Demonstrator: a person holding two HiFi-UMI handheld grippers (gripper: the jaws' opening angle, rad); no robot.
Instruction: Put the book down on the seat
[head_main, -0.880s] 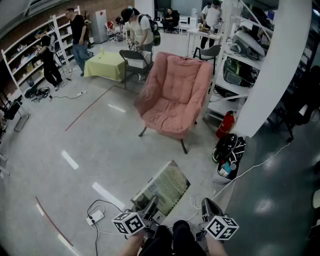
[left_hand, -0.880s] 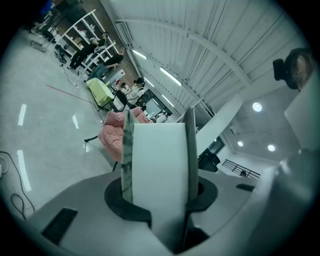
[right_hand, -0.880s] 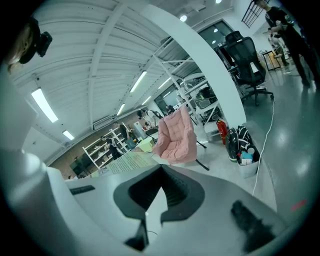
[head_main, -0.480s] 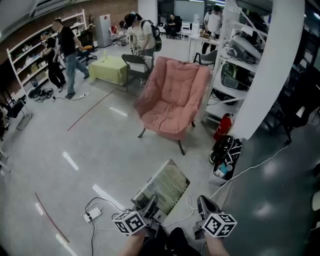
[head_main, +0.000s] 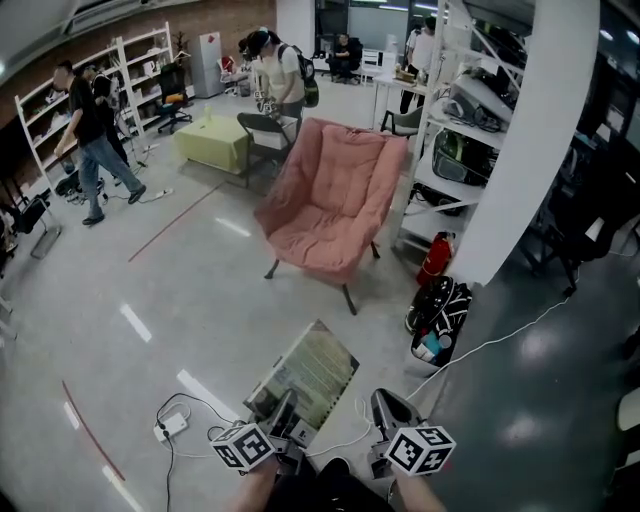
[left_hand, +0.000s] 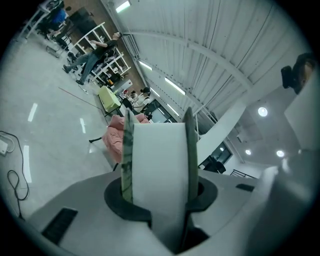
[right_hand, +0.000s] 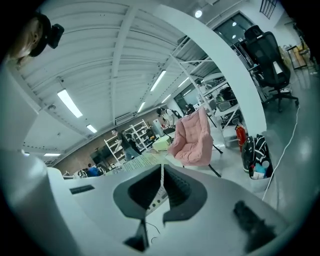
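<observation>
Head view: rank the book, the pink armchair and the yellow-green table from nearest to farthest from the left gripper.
1. book, clamped in the left gripper, sticking out just ahead of it.
2. pink armchair, out on the floor, straight ahead.
3. yellow-green table, beyond the armchair, off to the left.

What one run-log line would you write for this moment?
left gripper: shut on flat pale-green rectangular book | right gripper: shut, empty | pink cushioned armchair: ahead across floor | book not yet on seat
</observation>
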